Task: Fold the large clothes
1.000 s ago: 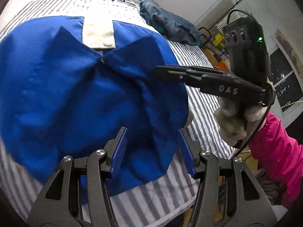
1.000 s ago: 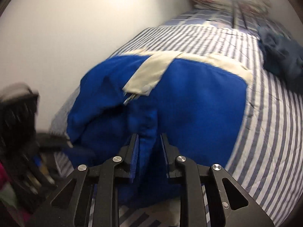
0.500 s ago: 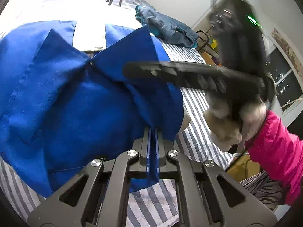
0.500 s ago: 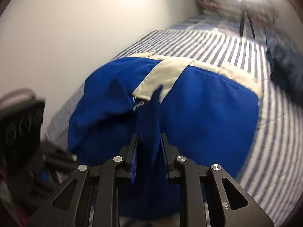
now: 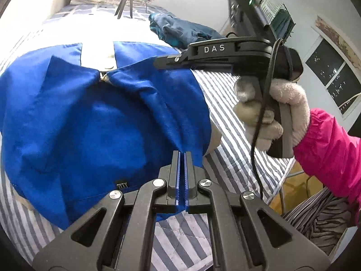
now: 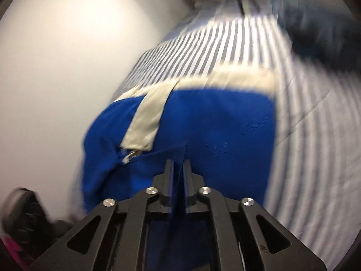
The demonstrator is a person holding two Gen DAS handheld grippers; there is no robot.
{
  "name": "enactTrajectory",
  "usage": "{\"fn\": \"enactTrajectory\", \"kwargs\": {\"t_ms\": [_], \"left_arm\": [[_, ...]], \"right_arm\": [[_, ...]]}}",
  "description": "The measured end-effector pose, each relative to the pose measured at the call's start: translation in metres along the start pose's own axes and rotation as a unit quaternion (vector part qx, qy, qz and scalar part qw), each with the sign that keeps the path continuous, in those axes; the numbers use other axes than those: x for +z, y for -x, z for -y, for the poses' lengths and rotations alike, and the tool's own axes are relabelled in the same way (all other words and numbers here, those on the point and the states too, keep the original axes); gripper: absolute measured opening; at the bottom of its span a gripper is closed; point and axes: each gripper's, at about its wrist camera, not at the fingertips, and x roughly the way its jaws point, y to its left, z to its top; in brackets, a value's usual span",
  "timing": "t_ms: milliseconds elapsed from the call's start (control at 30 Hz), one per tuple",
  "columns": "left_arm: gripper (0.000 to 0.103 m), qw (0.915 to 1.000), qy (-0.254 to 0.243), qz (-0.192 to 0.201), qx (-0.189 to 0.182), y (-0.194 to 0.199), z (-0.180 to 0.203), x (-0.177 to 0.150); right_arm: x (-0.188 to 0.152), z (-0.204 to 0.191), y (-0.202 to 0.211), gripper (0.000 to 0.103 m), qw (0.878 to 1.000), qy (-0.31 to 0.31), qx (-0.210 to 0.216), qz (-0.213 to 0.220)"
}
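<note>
Left wrist view: my left gripper (image 5: 181, 158) is pressed together, pinching the near edge of the blue garment (image 5: 90, 124), which lies on the striped bedspread (image 5: 234, 135). My right gripper (image 5: 162, 62), marked "DAS", clamps the garment's raised far-right edge. A tag (image 5: 121, 185) reads "XXXL". A teal garment (image 5: 180, 30) lies beyond; the bed edge runs at right.

Right wrist view, blurred: my right gripper (image 6: 178, 167) pinches a blue fold; a white wall (image 6: 67, 67) stands left.

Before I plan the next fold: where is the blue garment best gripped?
Judging by its pose, the blue garment is best pinched at its loose near edge, from the bed's foot. Both the left gripper and right gripper already clamp raised fabric ridges there.
</note>
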Motion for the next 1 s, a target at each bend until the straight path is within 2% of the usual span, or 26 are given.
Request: {"fn": "enactTrajectory", "kwargs": {"t_ms": [67,133,267,367,433,467,533,600,633,667,700,733,800,867,900,967,1000], "left_arm": [[0.0,1.0,-0.005,0.004,0.003,0.003,0.002,-0.001],[0.0,1.0,-0.006,0.007,0.003,0.003,0.003,-0.002],[0.0,0.9999,-0.011,0.011,0.006,0.002,0.004,-0.002],[0.0,0.9999,-0.01,0.006,0.004,0.0,0.003,-0.003],[0.0,0.9998,-0.006,-0.019,0.002,-0.002,0.002,-0.006],[0.0,0.9995,-0.005,-0.031,0.005,0.002,0.001,-0.008],[0.0,0.9995,-0.009,-0.029,0.009,0.02,-0.002,-0.008],[0.003,0.9997,-0.001,0.0,0.026,0.05,-0.019,-0.002],[0.013,0.9991,0.011,0.016,0.037,0.062,-0.03,0.001],[0.024,0.997,0.041,0.037,0.055,0.079,-0.05,0.008],[0.049,0.9926,0.083,0.059,0.066,0.094,-0.073,0.015],[0.065,0.9874,0.118,0.076,0.073,0.104,-0.091,0.02],[0.067,0.97,0.2,0.11,0.083,0.125,-0.139,0.029],[0.068,0.9584,0.255,0.11,0.065,0.127,-0.173,0.035],[0.068,0.9502,0.292,0.099,0.046,0.122,-0.194,0.038],[0.068,0.9426,0.322,0.084,0.033,0.11,-0.217,0.04],[0.068,0.9399,0.333,0.073,0.021,0.101,-0.226,0.041]], "right_arm": [[0.002,-0.016,0.017,0.009,0.998,0.043,-0.031,0.028],[0.002,-0.03,0.03,0.009,0.997,0.067,-0.004,0.041],[-0.002,-0.054,0.021,0.009,0.993,0.114,0.022,0.006],[-0.013,-0.056,0.003,0.009,0.992,0.127,-0.013,-0.019],[-0.015,-0.047,-0.021,0.007,0.987,0.134,-0.082,-0.039],[-0.014,-0.038,-0.027,0.007,0.987,0.125,-0.094,-0.044],[-0.012,-0.03,-0.02,0.008,0.992,0.093,-0.071,-0.039],[-0.008,-0.035,0.001,0.009,0.993,0.098,-0.064,-0.018],[-0.008,-0.038,0.012,0.009,0.992,0.107,-0.064,-0.004],[-0.009,-0.04,0.023,0.009,0.991,0.113,-0.067,0.008],[-0.01,-0.039,0.031,0.009,0.991,0.111,-0.072,0.014],[-0.01,-0.035,0.036,0.009,0.992,0.104,-0.075,0.017],[-0.014,-0.023,0.048,0.014,0.994,0.071,-0.078,0.023],[-0.018,-0.011,0.054,0.041,0.995,0.046,-0.084,0.022],[-0.022,-0.002,0.058,0.046,0.994,0.032,-0.099,0.025],[-0.025,0.009,0.055,0.049,0.995,0.003,-0.1,0.023],[-0.028,0.021,0.053,0.049,0.996,-0.027,-0.087,0.014]]}}
